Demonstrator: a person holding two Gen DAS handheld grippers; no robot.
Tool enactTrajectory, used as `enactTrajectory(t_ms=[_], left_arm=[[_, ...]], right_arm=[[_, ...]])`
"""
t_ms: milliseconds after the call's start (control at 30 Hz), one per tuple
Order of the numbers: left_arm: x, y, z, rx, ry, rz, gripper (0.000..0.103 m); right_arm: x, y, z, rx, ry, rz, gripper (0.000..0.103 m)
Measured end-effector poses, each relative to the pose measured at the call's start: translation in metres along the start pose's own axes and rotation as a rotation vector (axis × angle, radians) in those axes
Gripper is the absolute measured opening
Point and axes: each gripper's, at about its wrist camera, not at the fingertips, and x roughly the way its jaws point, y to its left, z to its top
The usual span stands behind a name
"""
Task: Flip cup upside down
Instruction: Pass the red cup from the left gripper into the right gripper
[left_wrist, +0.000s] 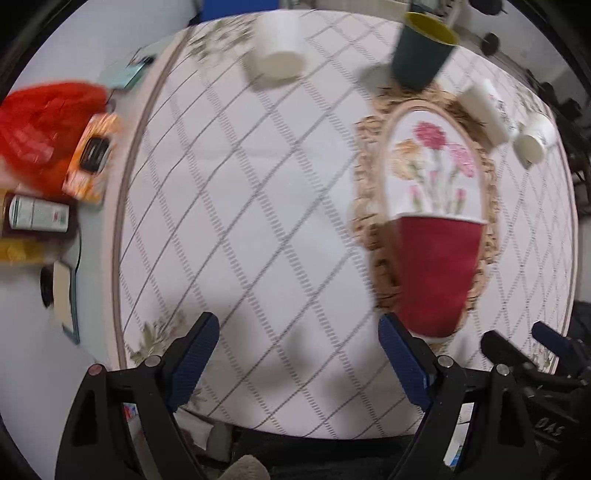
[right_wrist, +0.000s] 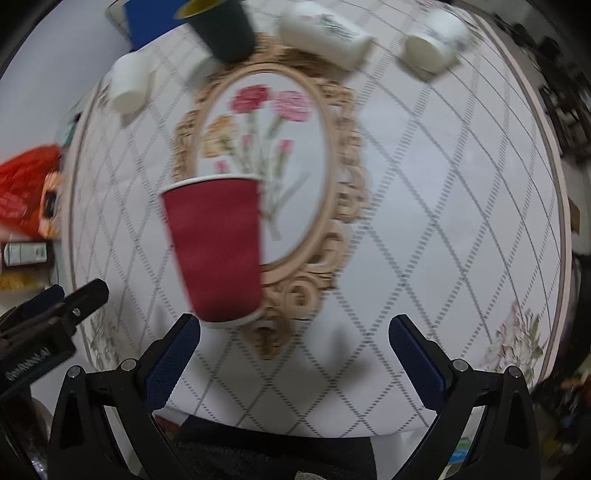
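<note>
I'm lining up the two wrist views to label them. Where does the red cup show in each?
Left wrist: the red cup is right of centre, low, upright, beyond the right fingertip.
Right wrist: the red cup is left of centre, beyond the left fingertip.
Shared landmark: the oval flower placemat it stands on.

- The red cup (right_wrist: 216, 247) has a thin white rim.
- The tablecloth (left_wrist: 258, 206) is white with a grey dashed diamond grid.
- The oval mat (right_wrist: 325, 206) has a tan scrolled border and a white centre with pink, red and orange flowers on green stems.
- The dark green cup (left_wrist: 421, 55) is yellow inside.
- The gripper pads (right_wrist: 173, 363) are blue on black arms.
- The bag (left_wrist: 40, 125) is bright red.
</note>
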Motion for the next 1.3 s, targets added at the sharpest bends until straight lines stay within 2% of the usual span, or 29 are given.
enactTrajectory(t_ms=[33, 67, 133, 167, 200, 233, 267, 300, 333, 367, 400, 467, 533, 567, 600, 667, 700, 800, 900, 967, 1133, 1300], left_arm=[[-0.019, 0.013, -0.025, -0.011, 0.006, -0.002, 0.088], [-0.021, 0.029, -0.029, -0.020, 0.009, 0.000, 0.088], [-0.015, 0.036, -0.037, -0.032, 0.008, 0.011, 0.088], [-0.003, 0.047, -0.030, -0.031, 0.001, 0.018, 0.088], [0.008, 0.039, -0.019, -0.025, -0.004, 0.022, 0.088], [0.026, 0.034, -0.006, -0.017, -0.008, 0.024, 0.088], [0.046, 0.029, 0.014, -0.005, -0.011, 0.022, 0.088], [0.052, 0.028, 0.020, 0.003, -0.012, 0.018, 0.088], [0.068, 0.031, 0.031, 0.010, -0.010, 0.015, 0.088], [0.097, 0.022, 0.057, 0.015, -0.004, 0.008, 0.088], [0.117, 0.021, 0.068, 0.019, 0.003, 0.000, 0.088], [0.137, 0.021, 0.073, 0.029, 0.021, -0.016, 0.088], [0.151, 0.020, 0.076, 0.036, 0.039, -0.011, 0.088], [0.158, 0.020, 0.076, 0.035, 0.051, -0.011, 0.088], [0.163, 0.020, 0.075, 0.032, 0.065, -0.013, 0.088], [0.176, 0.020, 0.074, 0.021, 0.092, -0.023, 0.088], [0.181, 0.020, 0.074, 0.019, 0.099, -0.025, 0.088], [0.191, 0.021, 0.071, 0.021, 0.112, -0.012, 0.088], [0.206, 0.024, 0.074, 0.014, 0.135, -0.001, 0.089], [0.224, 0.029, 0.082, 0.001, 0.155, -0.001, 0.089], [0.245, 0.038, 0.093, -0.008, 0.171, 0.023, 0.089], [0.248, 0.045, 0.098, -0.021, 0.176, 0.009, 0.089]], right_arm=[[-0.004, 0.005, -0.007, -0.012, 0.000, 0.001, 0.103], [-0.011, 0.011, -0.010, -0.026, 0.000, 0.002, 0.103], [-0.030, 0.042, -0.013, -0.069, -0.015, -0.024, 0.103], [-0.041, 0.051, -0.011, -0.118, -0.030, -0.051, 0.103], [-0.050, 0.067, -0.001, -0.179, -0.045, -0.083, 0.103], [-0.057, 0.086, -0.011, -0.253, -0.061, -0.126, 0.103], [-0.065, 0.088, -0.015, -0.359, -0.081, -0.194, 0.103], [-0.074, 0.103, -0.021, -0.459, -0.092, -0.245, 0.103], [-0.074, 0.132, -0.024, -0.552, -0.097, -0.297, 0.103], [-0.078, 0.138, -0.034, -0.707, -0.110, -0.399, 0.103], [-0.073, 0.163, -0.039, -0.809, -0.118, -0.467, 0.103], [-0.063, 0.188, -0.061, -1.121, -0.119, -0.640, 0.103], [-0.040, 0.222, -0.075, -1.419, -0.090, -0.770, 0.103], [-0.031, 0.221, -0.089, -1.571, -0.059, -0.826, 0.103], [-0.016, 0.237, -0.091, -1.682, -0.031, -0.868, 0.103], [-0.001, 0.230, -0.105, -1.883, 0.010, -0.935, 0.103], [0.017, 0.240, -0.110, -1.970, 0.029, -0.960, 0.103], [0.041, 0.235, -0.123, -2.256, 0.055, -1.032, 0.103], [0.074, 0.237, -0.103, -2.461, 0.068, -1.068, 0.103], [0.080, 0.225, -0.103, -2.591, 0.069, -1.067, 0.103], [0.100, 0.208, -0.113, -2.792, 0.076, -1.055, 0.103], [0.111, 0.190, -0.113, -2.959, 0.097, -1.057, 0.101]])
